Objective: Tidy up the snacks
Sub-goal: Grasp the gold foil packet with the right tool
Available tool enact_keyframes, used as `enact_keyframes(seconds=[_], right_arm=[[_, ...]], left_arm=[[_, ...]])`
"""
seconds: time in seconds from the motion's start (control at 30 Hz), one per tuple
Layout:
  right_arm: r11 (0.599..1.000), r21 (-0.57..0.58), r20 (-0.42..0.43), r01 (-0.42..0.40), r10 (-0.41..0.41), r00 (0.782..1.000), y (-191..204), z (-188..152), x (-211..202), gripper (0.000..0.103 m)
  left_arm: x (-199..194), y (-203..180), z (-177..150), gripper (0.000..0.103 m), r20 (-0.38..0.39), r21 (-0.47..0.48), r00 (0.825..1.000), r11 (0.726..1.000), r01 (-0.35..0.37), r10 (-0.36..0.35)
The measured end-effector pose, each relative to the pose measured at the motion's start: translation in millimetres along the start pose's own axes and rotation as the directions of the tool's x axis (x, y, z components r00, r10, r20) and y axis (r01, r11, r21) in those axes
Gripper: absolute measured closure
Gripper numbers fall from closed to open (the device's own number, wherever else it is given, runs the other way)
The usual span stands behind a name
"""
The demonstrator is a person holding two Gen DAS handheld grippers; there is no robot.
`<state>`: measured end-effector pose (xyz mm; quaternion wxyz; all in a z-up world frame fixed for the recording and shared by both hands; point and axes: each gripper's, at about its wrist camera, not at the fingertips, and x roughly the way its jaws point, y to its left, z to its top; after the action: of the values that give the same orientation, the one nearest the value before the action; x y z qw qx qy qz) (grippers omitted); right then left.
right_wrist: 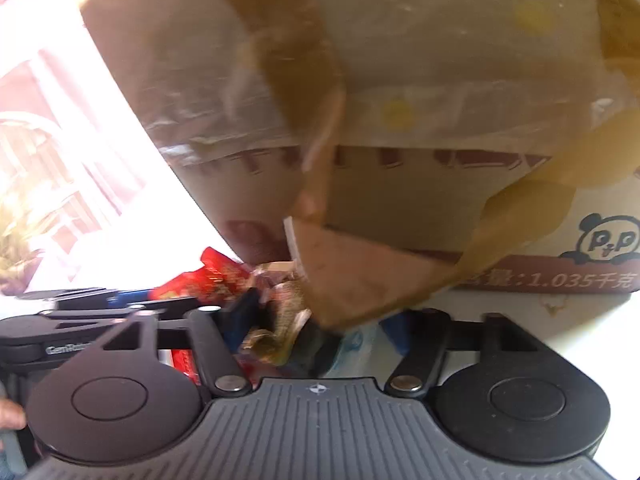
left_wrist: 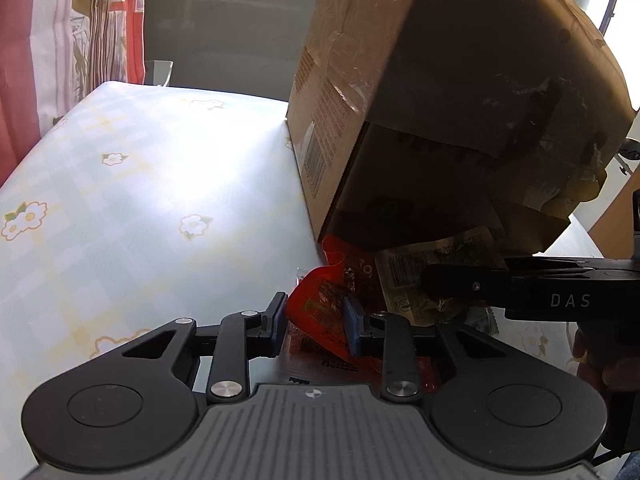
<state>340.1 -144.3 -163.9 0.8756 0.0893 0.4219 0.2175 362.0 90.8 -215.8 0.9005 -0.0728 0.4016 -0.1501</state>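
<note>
We find the red snack packet (left_wrist: 320, 308) on the table (left_wrist: 140, 200) at the cardboard box's (left_wrist: 420, 80) mouth, dead ahead of our left gripper (left_wrist: 316, 324), which is nearer. Its pads look pinched on the packet's crumpled near end. Our right gripper (right_wrist: 320, 320) is half open; grip unclear.

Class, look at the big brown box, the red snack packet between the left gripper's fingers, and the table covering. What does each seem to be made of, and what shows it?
Box: corrugated cardboard, matte brown, with glossy clear tape wrinkled over its seams.
Red snack packet: thin plastic or foil film, probably; it crinkles and shines.
Table covering: likely vinyl or oilcloth; its printed floral check shows a strong glare.
</note>
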Motion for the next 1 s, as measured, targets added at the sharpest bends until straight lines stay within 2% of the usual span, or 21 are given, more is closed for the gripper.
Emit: enact_keyframes(seconds=[0.13,0.27,0.43,0.57,0.7,0.87,1.0], right_arm=[[0.998,-0.049,-0.009,-0.026,0.026,1.000,0,-11,-11,0.045],[0.998,-0.050,-0.017,-0.044,0.044,0.999,-12,-24,-25,0.047],[0.999,0.027,-0.008,-0.047,0.047,0.999,-37,-44,-48,0.049],[0.997,0.063,0.008,-0.049,0.049,0.999,-55,-63,-70,0.049],[0.999,0.026,0.042,0.022,-0.023,0.999,-65,-73,-83,0.046],[0.997,0.044,0.070,0.061,-0.064,0.996,-80,-83,-96,0.047],[0.994,0.021,0.079,0.109,-0.111,0.991,-84,-83,-107,0.046]], left_arm=[[-5,-26,-12,0.071,-0.025,0.056,1.000,0.998,0.008,-0.006],[-8,-47,-22,0.071,-0.038,0.091,0.999,0.996,0.010,-0.007],[-10,-64,-33,0.071,-0.053,0.099,0.998,0.995,0.022,-0.017],[-11,-75,-39,0.071,-0.059,0.125,0.998,0.992,-0.002,0.010],[-11,-74,-37,0.071,-0.063,0.118,0.997,0.993,-0.027,0.034],[-19,-69,-31,0.071,-0.048,0.089,0.990,0.988,-0.126,0.131],[-36,-66,-25,0.071,-0.022,0.042,0.990,0.989,-0.141,0.142]])
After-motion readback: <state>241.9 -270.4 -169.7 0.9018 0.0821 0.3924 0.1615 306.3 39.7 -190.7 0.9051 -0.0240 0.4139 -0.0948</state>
